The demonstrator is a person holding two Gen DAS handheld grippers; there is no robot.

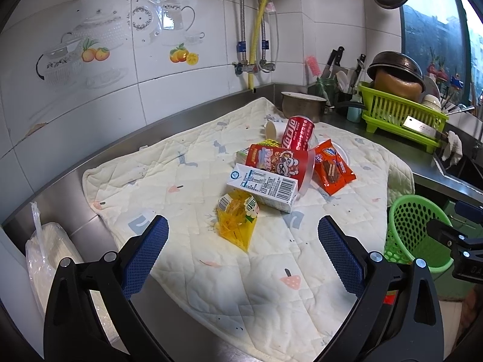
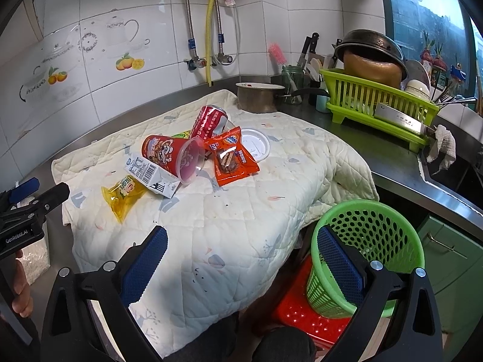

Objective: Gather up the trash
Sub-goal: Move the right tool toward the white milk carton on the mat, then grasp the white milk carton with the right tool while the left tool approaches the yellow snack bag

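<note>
Seven-odd trash items heaped mid-quilt (image 1: 187, 163) on counter (image 2: 392, 163): yellow pouch (image 1: 237, 221) nearest, milk carton (image 1: 262, 185) behind. Left claw (image 1: 243, 241) agape, empty; right claw (image 2: 244, 259) likewise. Step: first pick pending. Next: close on pouch, carry to green basket (image 2: 366, 235).

"GenRobot.AI" on left gripper (image 2: 18, 211)

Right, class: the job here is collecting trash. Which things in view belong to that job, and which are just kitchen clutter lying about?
Part of the job:
yellow wrapper
milk carton
red snack cup
orange wafer packet
red can
white lid
green basket

Just lying about:
steel pot
dish rack
knives
pink brush
</note>
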